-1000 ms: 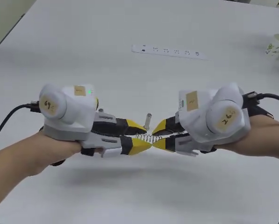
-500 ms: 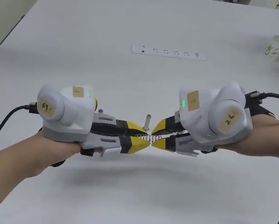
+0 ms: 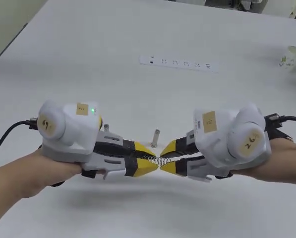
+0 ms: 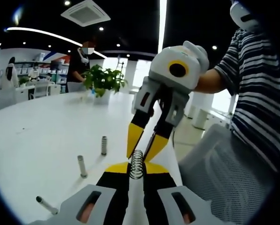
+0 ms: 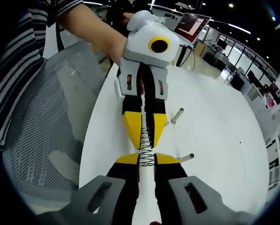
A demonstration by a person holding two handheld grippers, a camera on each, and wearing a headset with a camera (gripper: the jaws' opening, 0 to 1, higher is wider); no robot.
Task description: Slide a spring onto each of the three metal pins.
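Thin coiled metal spring (image 3: pixel 159 161) hangs in the air btwn the two tools, above the white counter (image 3: pixel 88 59). Left gripper (image 3: pixel 148 159) pinches one end and right gripper (image 3: pixel 168 157) the other, both closed on it, coil roughly level. Short grey metal pin (image 3: pixel 155 138) stands upright just behind the spring. Left gripper view has three in a row, far pin (image 4: pixel 103 145), middle pin (image 4: pixel 82 166), near pin (image 4: pixel 46 205), all bare.

Looks like a re-grip before threading pin no. 1. To do it well:
- Let one gripper take the spring by its side, near the top, so the bottom bore is clear, and only then open the other.
- Squeeze lightly, since thin coils prob. deform easily.
- Turn the axis vertical, line up over the pin tip, lower straight.
- Pin looks free-standing, so a sideways nudge could topple it. The free gripper could steady its base.
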